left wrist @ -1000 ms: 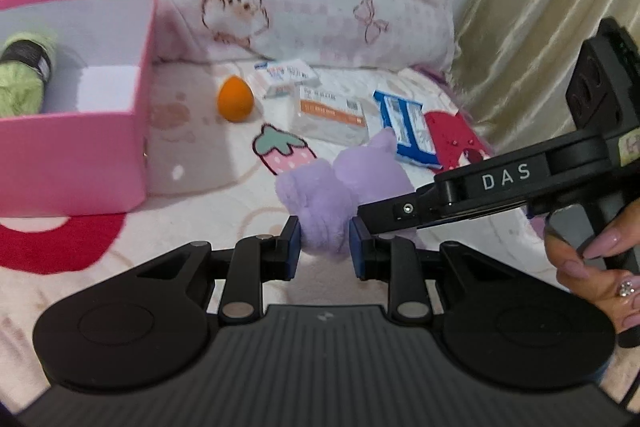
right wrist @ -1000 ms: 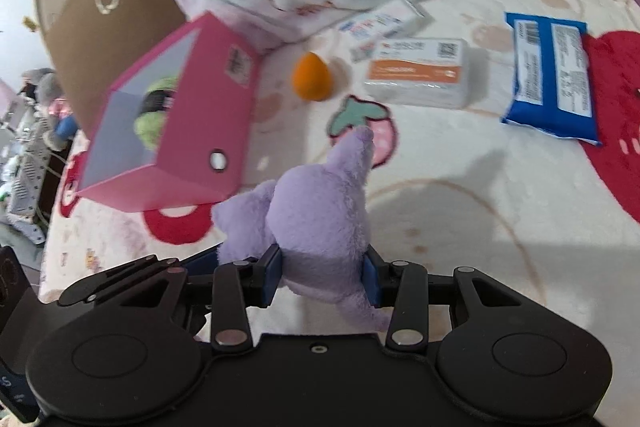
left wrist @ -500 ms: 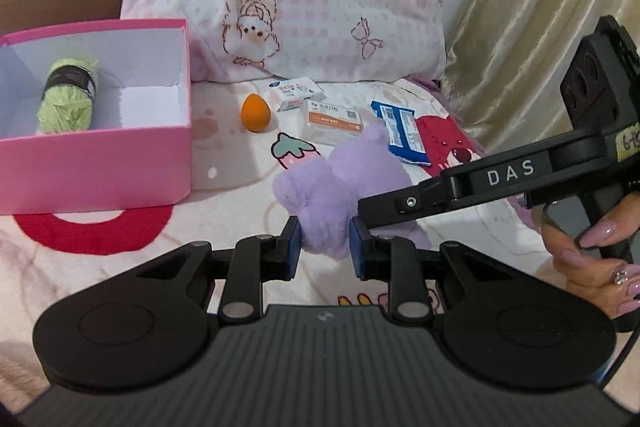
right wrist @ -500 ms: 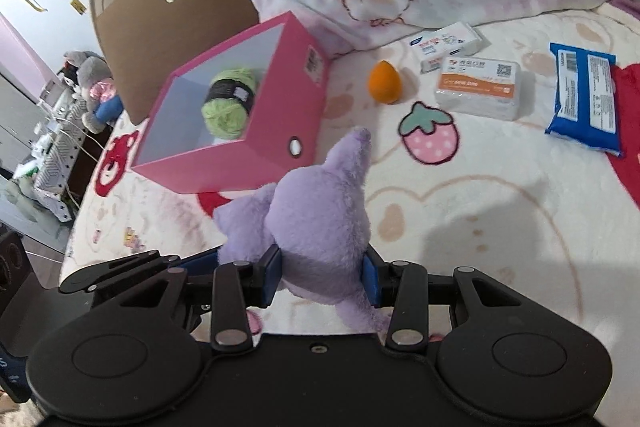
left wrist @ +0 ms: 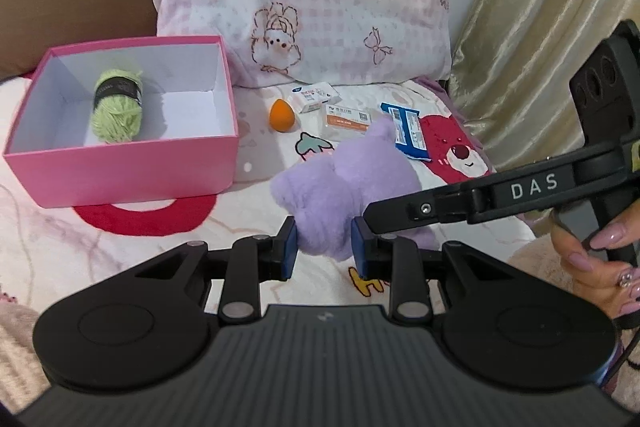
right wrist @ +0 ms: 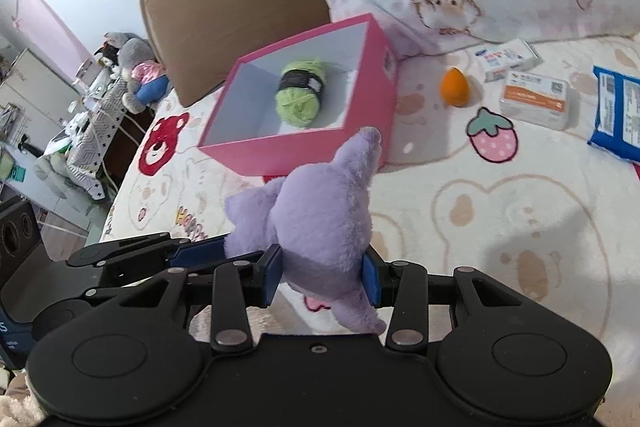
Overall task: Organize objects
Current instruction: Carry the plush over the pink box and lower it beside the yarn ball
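Plush (right wrist: 320, 223), purple, sat pinched between both my tongs: right gripper (right wrist: 322, 277) squeezed its body, left gripper (left wrist: 325, 247) clamped its other end. Ahead and leftward stood the pink box (left wrist: 120, 167) holding green yarn (left wrist: 117, 105).

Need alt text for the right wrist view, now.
Right tongs shut on a purple plush toy, held above the bedspread near an open pink box containing green yarn. The left tongs grip the toy's other side.
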`<state>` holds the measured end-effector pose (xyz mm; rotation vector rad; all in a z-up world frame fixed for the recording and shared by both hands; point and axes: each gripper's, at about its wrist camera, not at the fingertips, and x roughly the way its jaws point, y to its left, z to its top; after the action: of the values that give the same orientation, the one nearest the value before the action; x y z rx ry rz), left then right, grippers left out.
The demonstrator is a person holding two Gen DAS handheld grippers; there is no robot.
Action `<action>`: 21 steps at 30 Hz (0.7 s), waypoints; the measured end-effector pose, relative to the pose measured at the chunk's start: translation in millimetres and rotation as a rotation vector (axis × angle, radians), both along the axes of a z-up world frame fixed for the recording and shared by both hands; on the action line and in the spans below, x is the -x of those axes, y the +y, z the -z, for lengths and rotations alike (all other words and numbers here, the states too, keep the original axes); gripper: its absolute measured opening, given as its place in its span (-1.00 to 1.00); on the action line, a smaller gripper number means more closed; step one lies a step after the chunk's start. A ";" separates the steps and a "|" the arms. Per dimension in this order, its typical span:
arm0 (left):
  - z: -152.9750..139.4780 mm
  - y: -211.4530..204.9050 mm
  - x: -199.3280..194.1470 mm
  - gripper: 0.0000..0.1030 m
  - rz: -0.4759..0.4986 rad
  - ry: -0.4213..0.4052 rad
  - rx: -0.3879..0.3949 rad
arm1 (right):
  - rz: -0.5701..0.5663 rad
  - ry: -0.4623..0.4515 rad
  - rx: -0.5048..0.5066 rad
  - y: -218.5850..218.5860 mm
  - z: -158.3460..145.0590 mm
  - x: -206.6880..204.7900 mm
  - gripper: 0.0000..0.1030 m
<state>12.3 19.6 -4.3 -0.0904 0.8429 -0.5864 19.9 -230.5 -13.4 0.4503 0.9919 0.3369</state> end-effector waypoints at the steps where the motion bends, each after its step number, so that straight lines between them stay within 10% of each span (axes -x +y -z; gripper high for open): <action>1: -3.4 1.5 1.2 -0.50 0.002 0.000 -0.003 | -0.006 -0.003 0.007 3.0 -3.8 0.8 -0.10; 21: -49.5 55.8 -36.2 -0.50 -0.135 -0.059 0.149 | -0.016 -0.257 0.092 47.5 -60.9 -19.4 -0.13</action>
<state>48.5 75.4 45.2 -0.2628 0.7291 -0.5219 39.3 -183.0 47.5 0.3066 0.7577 0.3524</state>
